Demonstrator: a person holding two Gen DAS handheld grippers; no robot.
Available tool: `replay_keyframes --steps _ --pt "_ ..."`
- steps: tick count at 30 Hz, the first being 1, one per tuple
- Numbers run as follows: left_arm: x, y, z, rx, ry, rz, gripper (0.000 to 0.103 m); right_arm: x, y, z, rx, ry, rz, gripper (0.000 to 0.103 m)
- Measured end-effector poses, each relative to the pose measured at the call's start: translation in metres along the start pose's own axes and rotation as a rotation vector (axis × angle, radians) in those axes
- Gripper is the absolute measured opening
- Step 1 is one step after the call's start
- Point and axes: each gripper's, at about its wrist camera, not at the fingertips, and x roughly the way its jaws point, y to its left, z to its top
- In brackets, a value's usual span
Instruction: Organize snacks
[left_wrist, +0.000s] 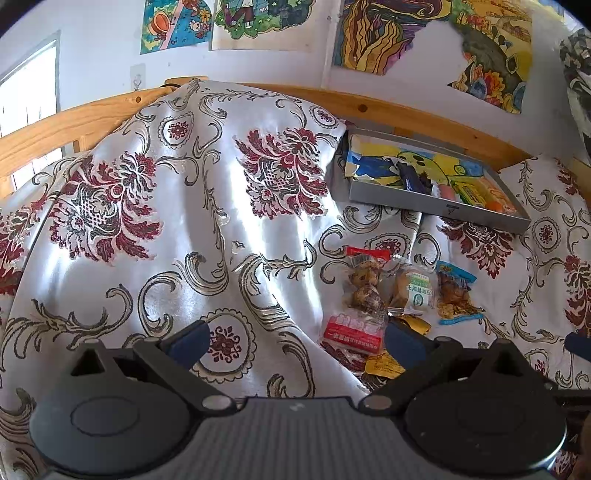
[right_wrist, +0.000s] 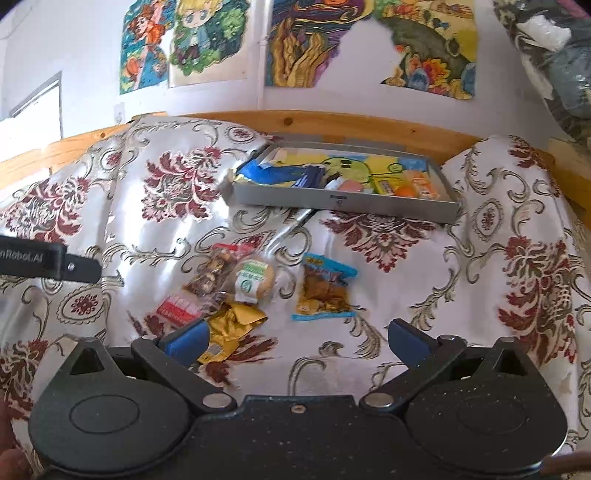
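Several snack packets lie in a loose heap on the patterned cloth: a red-topped clear pack (left_wrist: 364, 280) (right_wrist: 216, 273), a round biscuit pack (left_wrist: 415, 290) (right_wrist: 255, 278), a blue-edged pack (left_wrist: 456, 293) (right_wrist: 325, 290), a red-and-white pack (left_wrist: 352, 328) (right_wrist: 179, 308) and yellow wrappers (left_wrist: 384, 363) (right_wrist: 234, 323). A grey tray (left_wrist: 436, 206) (right_wrist: 340, 203) behind them holds more snacks. My left gripper (left_wrist: 297, 338) is open, low and left of the heap. Open too, my right gripper (right_wrist: 299, 341) hovers just in front of the heap, nothing between its fingers.
A wooden rail (left_wrist: 406, 114) (right_wrist: 332, 122) runs behind the cloth, with drawings on the wall above. The cloth bulges up at the left (left_wrist: 207, 177) and at the right (right_wrist: 517, 221). The left gripper's arm (right_wrist: 48, 258) shows at the right wrist view's left edge.
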Motion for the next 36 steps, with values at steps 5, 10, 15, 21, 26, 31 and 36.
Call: replay_keyframes --steps 5,10,15,21,26,31,36 --pt "0.004 0.000 -0.003 0.003 0.009 0.001 0.102 0.005 0.013 -0.004 -0.054 0.016 0.030 0.102" --pt "0.014 -0.001 -0.004 -0.003 0.038 0.018 0.102 0.010 0.016 -0.004 -0.074 0.025 0.053 0.102" --pt "0.023 0.000 -0.003 -0.024 0.053 0.045 0.102 0.017 0.012 -0.004 -0.058 0.054 0.064 0.102" --pt "0.034 -0.008 0.003 0.009 0.055 0.053 0.102 0.024 0.006 0.003 -0.057 0.055 0.080 0.102" --pt "0.045 -0.019 0.012 0.083 0.042 0.028 0.102 0.041 0.002 0.011 -0.123 0.015 0.055 0.102" --pt "0.058 -0.024 0.021 0.165 0.040 0.039 0.102 0.068 -0.001 0.019 -0.138 -0.019 0.033 0.102" --pt "0.072 -0.018 0.035 0.171 0.052 0.063 0.102 0.096 0.009 0.022 -0.186 -0.071 0.056 0.102"
